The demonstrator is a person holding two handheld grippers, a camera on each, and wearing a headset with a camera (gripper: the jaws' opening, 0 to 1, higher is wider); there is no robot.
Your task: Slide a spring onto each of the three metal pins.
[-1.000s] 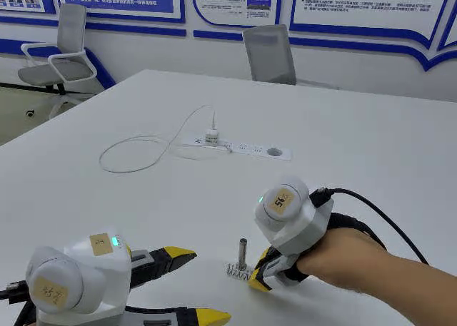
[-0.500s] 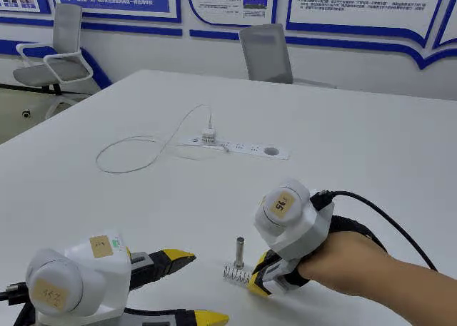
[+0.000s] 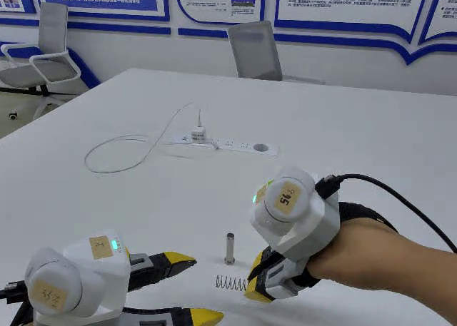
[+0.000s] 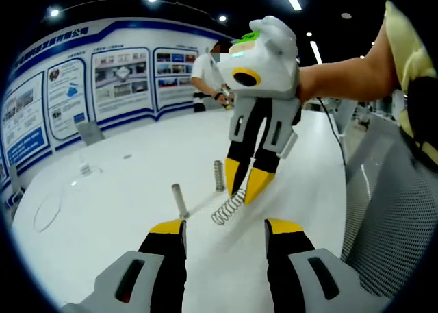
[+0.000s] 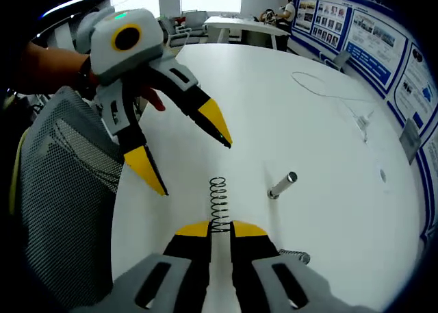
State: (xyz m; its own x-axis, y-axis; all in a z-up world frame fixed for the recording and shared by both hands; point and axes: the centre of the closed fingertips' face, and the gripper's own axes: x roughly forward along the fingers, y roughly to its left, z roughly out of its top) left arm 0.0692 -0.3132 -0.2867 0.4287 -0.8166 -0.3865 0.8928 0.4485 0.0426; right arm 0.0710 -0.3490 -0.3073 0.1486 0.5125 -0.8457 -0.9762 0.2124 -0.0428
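Note:
A bare metal pin (image 3: 230,249) stands upright on the white table (image 3: 343,126). My right gripper (image 3: 254,286) is shut on one end of a small coil spring (image 3: 230,282), which sticks out to the left, just in front of the pin. In the right gripper view the spring (image 5: 218,200) points straight ahead from the shut jaws (image 5: 219,228), with the pin (image 5: 282,185) to its right. My left gripper (image 3: 193,287) is open and holds nothing, left of the spring. The left gripper view shows the pin (image 4: 180,200), the spring (image 4: 229,207) and a second upright coiled piece (image 4: 218,175).
A white power strip (image 3: 232,145) with a plugged charger and a looping white cable (image 3: 118,151) lies mid-table. Office chairs (image 3: 253,51) stand beyond the far edge. A mesh chair back (image 5: 61,210) is close on the near side. A short coiled part (image 5: 294,256) lies beside my right jaw.
The right gripper has drawn the spring a little away from the pin's base, toward the near edge. The left gripper stays open in place. The head camera has shifted.

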